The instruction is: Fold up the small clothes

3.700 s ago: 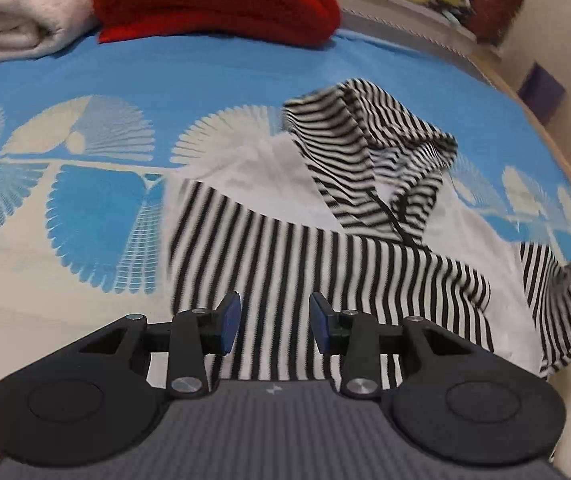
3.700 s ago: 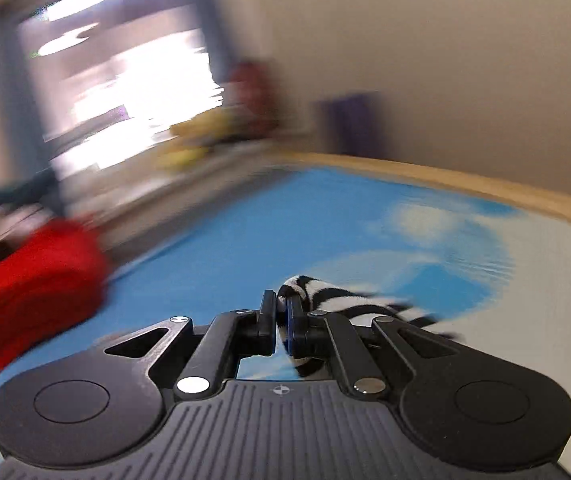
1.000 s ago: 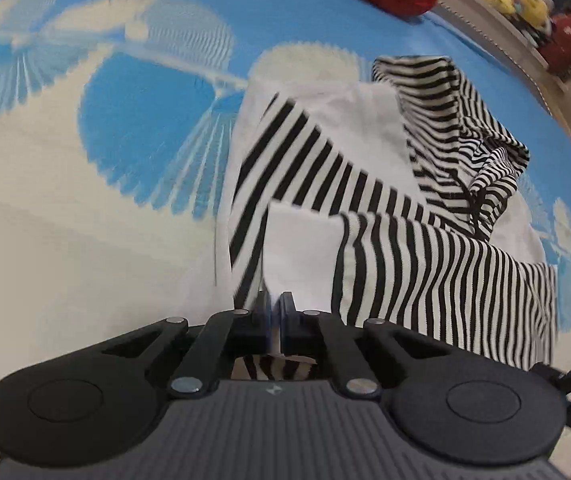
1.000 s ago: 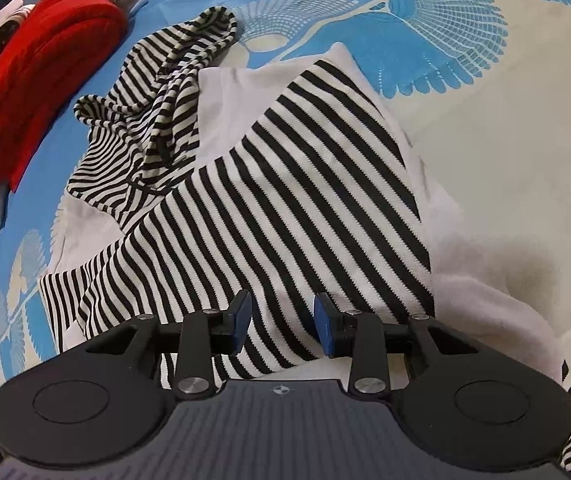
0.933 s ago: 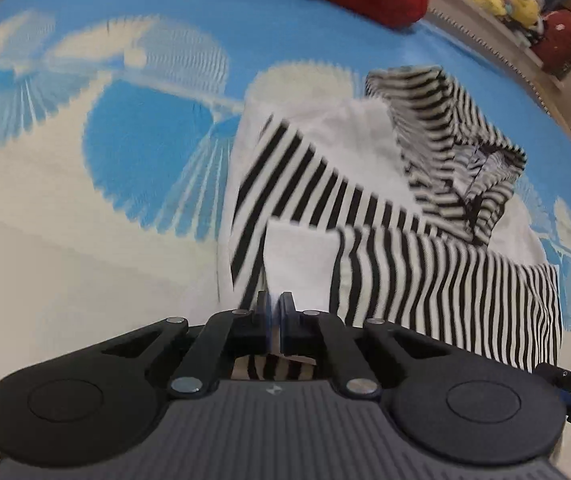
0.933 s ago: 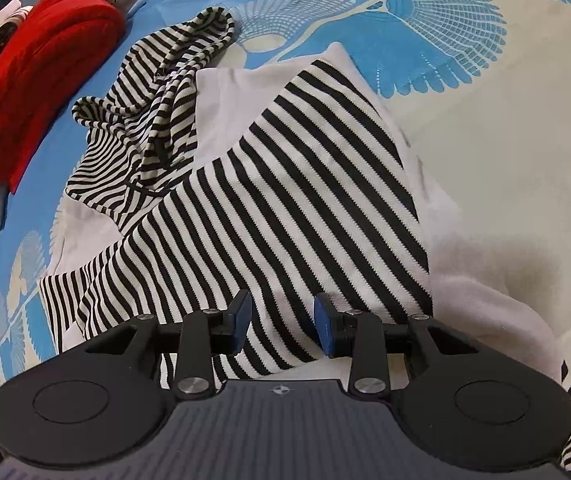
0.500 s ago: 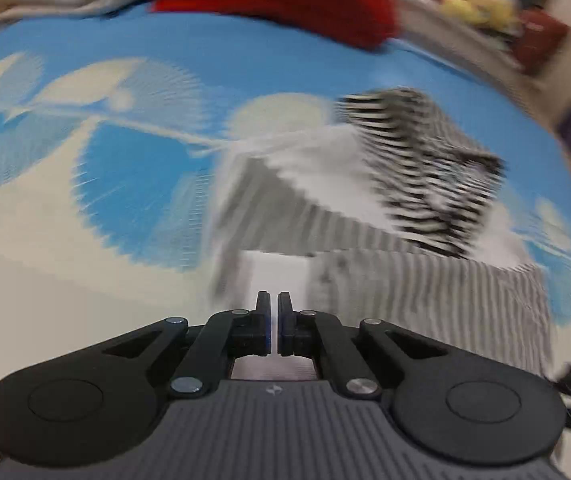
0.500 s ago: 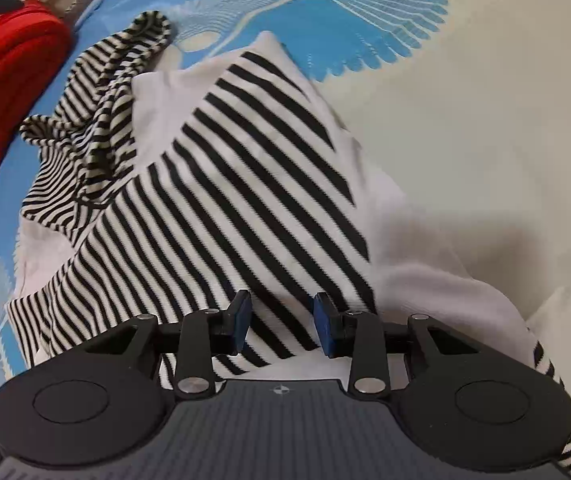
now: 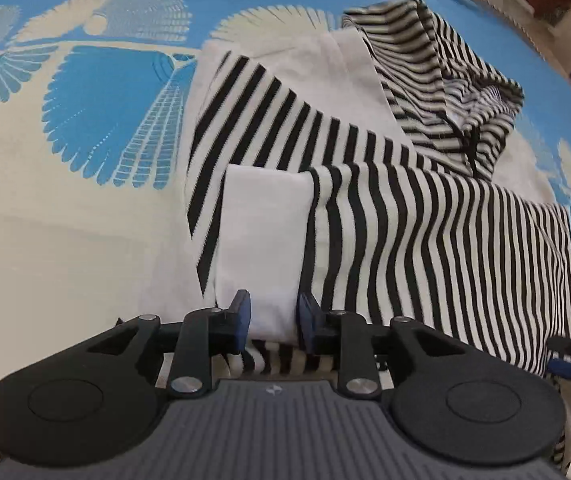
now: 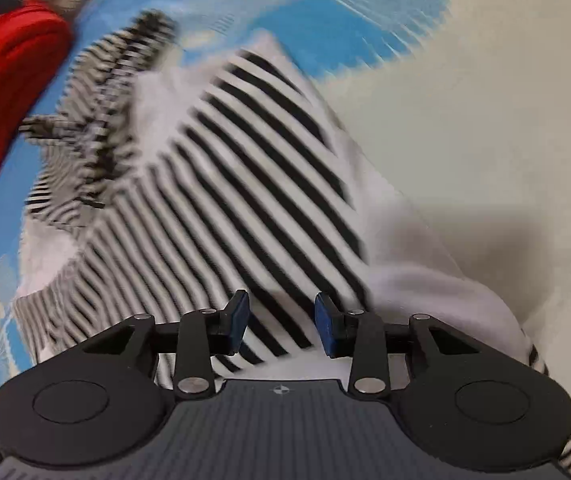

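I have the striped hoodie [image 9: 385, 200] spread on the blue-and-cream bedspread [image 9: 65, 208], its hood [image 9: 437, 80] at the end farthest from me, with both sleeves already crossed over the body; I take this as the middle of the fold, the sleeve stage just being finished. My left gripper [image 9: 272, 314] has just been opening; its jaws stand apart on either side of the white cuff [image 9: 261, 240] near the hoodie's hem, and the pads no longer press on it, so the cuff is let go. My right gripper [image 10: 281, 316] hangs over the hoodie's striped sleeve close to the hem, jaws apart, holding nothing; that view is smeared. A red folded cloth [image 10: 9, 92] lies beyond the hood. Next, I judge, I must pinch the hem at both corners and carry it up towards the hood; the call is for even grips, or the crossed sleeves will slide out.
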`<move>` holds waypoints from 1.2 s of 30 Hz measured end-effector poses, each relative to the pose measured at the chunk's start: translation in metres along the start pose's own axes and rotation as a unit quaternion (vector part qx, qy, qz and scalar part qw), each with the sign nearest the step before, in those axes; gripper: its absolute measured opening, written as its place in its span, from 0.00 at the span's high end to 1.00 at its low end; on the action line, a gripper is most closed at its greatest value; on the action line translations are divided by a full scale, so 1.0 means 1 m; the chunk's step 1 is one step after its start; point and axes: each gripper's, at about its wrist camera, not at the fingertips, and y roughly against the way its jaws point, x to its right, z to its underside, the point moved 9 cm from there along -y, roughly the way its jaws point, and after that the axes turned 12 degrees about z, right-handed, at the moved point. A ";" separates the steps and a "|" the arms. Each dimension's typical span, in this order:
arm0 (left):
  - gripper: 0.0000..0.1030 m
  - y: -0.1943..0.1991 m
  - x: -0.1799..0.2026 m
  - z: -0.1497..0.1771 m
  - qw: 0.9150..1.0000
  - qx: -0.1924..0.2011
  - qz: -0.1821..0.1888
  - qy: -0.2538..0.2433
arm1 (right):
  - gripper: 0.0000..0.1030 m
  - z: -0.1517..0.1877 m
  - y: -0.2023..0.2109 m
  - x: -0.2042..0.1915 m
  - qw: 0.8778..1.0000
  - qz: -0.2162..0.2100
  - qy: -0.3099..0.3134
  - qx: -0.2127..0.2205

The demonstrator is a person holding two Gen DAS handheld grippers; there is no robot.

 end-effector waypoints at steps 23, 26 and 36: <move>0.53 0.076 0.082 -0.058 0.975 0.182 -0.011 -0.129 | 0.55 -0.066 0.085 0.003 0.972 0.020 0.147 0.181; 0.58 0.072 0.093 -0.078 0.973 0.178 -0.019 -0.147 | 0.55 -0.071 0.086 0.007 0.974 0.014 0.142 0.176; 0.85 -0.001 0.126 -0.249 0.981 0.159 0.014 -0.108 | 0.55 -0.092 0.084 0.019 0.973 0.021 0.144 0.180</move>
